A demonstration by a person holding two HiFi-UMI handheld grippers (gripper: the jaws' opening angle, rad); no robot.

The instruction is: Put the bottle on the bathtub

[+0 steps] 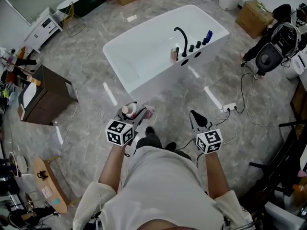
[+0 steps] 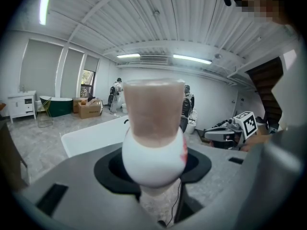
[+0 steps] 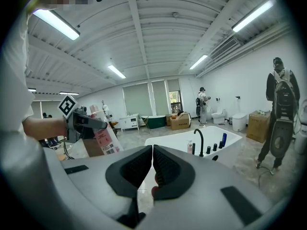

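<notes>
My left gripper [image 1: 136,112] is shut on a white bottle [image 1: 130,110] with a brownish cap, which stands upright between its jaws. In the left gripper view the bottle [image 2: 153,143] fills the middle, and the white bathtub [image 2: 91,135] lies beyond it. The bathtub [image 1: 144,86] stands ahead of me on the grey floor, with a black faucet [image 1: 182,40] on its right rim. My right gripper [image 1: 194,114] is shut and holds nothing; its pads [image 3: 163,166] meet. The right gripper view shows the left gripper [image 3: 81,121] with the bottle [image 3: 103,134] at the left.
A pink bottle [image 1: 173,55] and a blue bottle [image 1: 208,36] stand on the tub's faucet rim. A brown cabinet [image 1: 45,97] is at the left. A power strip [image 1: 229,107] with cables lies on the floor at the right. A person in black [image 1: 268,44] stands near cardboard boxes [image 1: 253,16].
</notes>
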